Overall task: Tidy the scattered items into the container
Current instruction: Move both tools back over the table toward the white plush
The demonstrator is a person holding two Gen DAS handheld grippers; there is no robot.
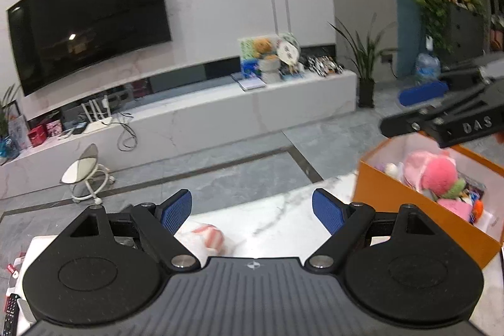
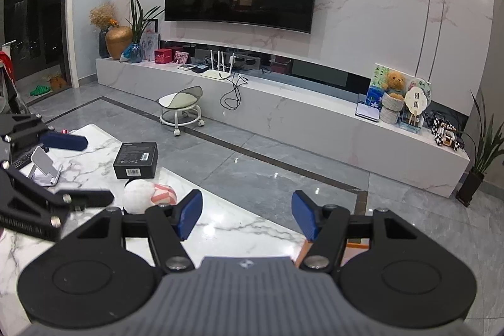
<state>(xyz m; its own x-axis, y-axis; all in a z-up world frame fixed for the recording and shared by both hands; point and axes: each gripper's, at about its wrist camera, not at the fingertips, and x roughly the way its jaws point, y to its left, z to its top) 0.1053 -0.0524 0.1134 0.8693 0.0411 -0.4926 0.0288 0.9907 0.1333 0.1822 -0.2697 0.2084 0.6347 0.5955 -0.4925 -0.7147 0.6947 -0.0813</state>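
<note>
My left gripper (image 1: 252,211) is open over the marble table (image 1: 283,210), with nothing between its blue pads. A white and pink plush ball (image 1: 209,236) lies on the table just below its left finger. At the right stands the orange box (image 1: 409,210), holding a pink plush toy (image 1: 431,169) and several other toys. My right gripper (image 1: 406,109) hangs above that box. In the right wrist view the right gripper (image 2: 247,218) is open and empty. The plush ball (image 2: 148,194) lies to its left, and the left gripper (image 2: 94,170) is beside it.
A black box (image 2: 135,159) and a silver phone stand (image 2: 45,166) sit on the table (image 2: 236,229). A remote control (image 1: 11,307) lies at the lower left. Beyond the table's edge are the grey floor, a white stool (image 2: 181,106) and the TV bench (image 2: 299,112).
</note>
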